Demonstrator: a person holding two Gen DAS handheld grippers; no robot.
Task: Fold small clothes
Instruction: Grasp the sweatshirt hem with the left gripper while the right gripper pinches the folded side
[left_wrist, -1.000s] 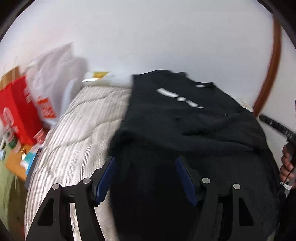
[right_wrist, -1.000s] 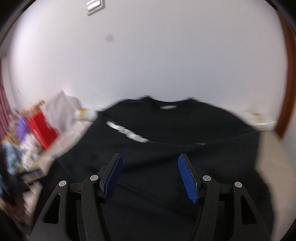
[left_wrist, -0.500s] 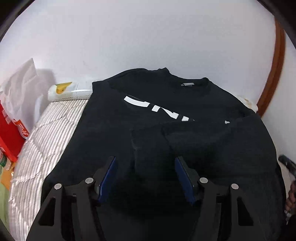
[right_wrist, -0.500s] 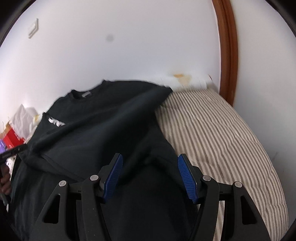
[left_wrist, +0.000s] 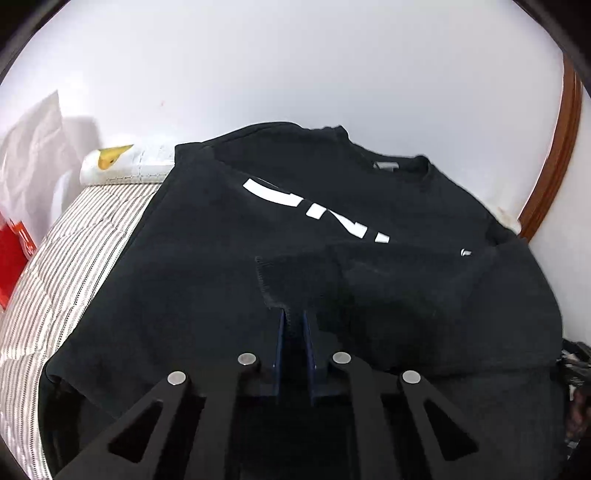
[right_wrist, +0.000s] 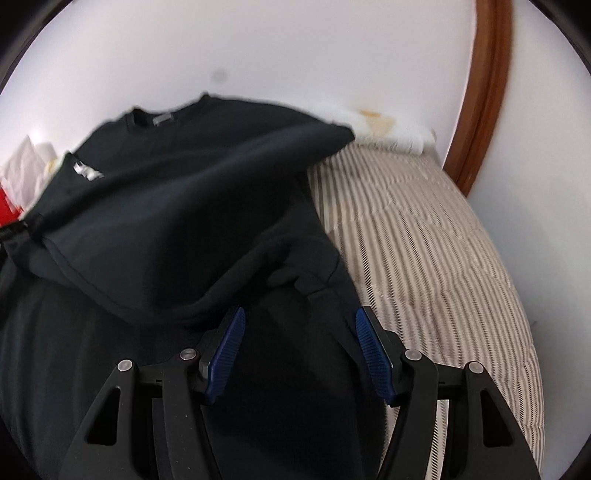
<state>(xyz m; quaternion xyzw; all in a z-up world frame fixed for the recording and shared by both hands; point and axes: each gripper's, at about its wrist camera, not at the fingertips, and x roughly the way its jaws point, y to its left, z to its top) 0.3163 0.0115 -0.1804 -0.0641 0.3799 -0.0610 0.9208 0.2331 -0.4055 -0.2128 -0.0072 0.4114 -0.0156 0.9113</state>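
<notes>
Black sweatshirt (left_wrist: 229, 266) lies spread on a striped bed (left_wrist: 70, 251), collar toward the wall, white lettering (left_wrist: 314, 210) across the chest. One sleeve (left_wrist: 369, 280) is folded over the body; its cuff sits directly ahead of the left tongs (left_wrist: 293, 319), which are pinched together on the cuff edge. Right tongs (right_wrist: 299, 325) stand wide apart above the sweatshirt's side, holding nothing; bare bed to their right. White bag (left_wrist: 33, 155) and red box (left_wrist: 13, 254) lie far left of the left tongs.
</notes>
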